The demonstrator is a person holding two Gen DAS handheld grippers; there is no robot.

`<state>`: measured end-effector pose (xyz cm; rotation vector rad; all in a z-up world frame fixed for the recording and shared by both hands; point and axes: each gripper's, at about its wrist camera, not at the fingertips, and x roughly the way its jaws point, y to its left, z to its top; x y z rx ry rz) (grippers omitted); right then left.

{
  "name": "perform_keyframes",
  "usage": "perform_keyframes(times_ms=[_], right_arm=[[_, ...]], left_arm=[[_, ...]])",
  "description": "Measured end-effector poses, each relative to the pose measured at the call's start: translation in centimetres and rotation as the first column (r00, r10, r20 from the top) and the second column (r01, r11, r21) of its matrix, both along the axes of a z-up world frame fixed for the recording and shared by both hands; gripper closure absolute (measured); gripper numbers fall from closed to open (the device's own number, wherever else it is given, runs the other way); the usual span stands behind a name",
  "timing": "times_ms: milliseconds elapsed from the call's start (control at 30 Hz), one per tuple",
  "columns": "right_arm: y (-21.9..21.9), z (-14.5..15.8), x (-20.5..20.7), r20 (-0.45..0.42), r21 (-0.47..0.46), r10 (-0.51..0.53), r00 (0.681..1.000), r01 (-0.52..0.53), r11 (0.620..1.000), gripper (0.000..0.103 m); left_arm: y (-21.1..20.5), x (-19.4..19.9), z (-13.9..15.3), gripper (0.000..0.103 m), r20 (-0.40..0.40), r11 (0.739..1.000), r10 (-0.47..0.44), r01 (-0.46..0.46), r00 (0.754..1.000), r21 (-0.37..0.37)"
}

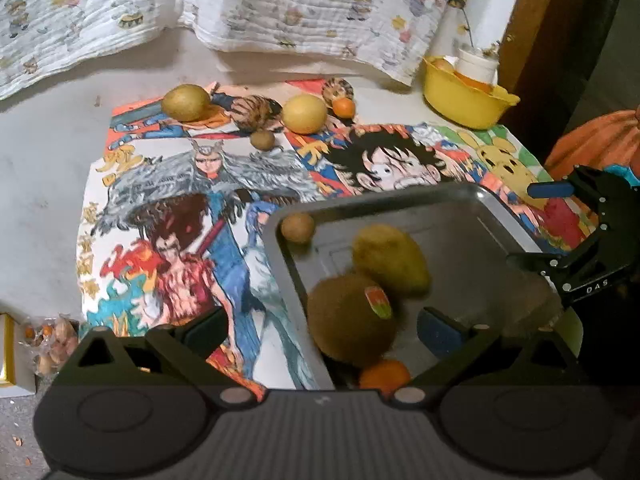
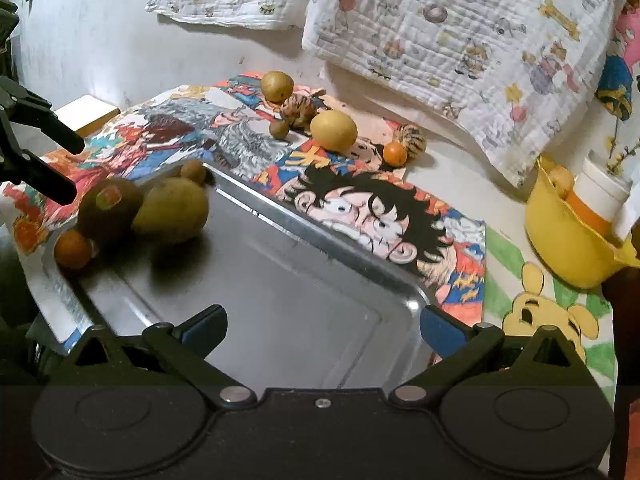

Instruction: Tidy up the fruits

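Both grippers (image 1: 322, 330) (image 2: 324, 330) gape wide, holding nothing; we risk knocking the kiwi (image 1: 350, 318) off the tray (image 2: 280, 220) reaching over it

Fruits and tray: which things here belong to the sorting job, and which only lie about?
Job: metal tray, kiwi and small orange in it, yellow fruit on the mat.
Lying about: yellow bowl, printed cloth, cartoon mat.

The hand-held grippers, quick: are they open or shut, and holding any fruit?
Left hand-held gripper: open, holding nothing; the kiwi lies in the tray below.
Right hand-held gripper: open, empty.
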<state>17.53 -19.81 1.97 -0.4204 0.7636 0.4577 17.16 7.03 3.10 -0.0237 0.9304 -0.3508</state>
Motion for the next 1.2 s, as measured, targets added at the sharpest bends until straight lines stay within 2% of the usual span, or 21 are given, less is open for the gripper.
perform_keyframes(times_ms=[700, 933, 1200], right_arm=[[4.4, 1.4, 10.7, 0.029, 0.079, 0.066, 0.997, -0.068, 0.994, 0.001], [6.0, 0.9, 14.9, 0.058, 0.019, 0.13, 0.99, -0.131, 0.991, 0.001], [6.9, -0.9, 19.4, 0.078, 0.013, 0.193, 0.978, -0.195, 0.981, 0.001]], left_arm=[[3.7, 10.6, -0.2, 0.001, -0.006, 0.991, 0.124, -0.124, 0.992, -0.058], [3.2, 14.0, -0.5, 0.001, 0.05, 0.992, 0.127, -0.127, 0.991, -0.022], [1.2, 17.2, -1.9, 0.001, 0.096, 0.997, 0.064, -0.068, 0.993, 0.038]])
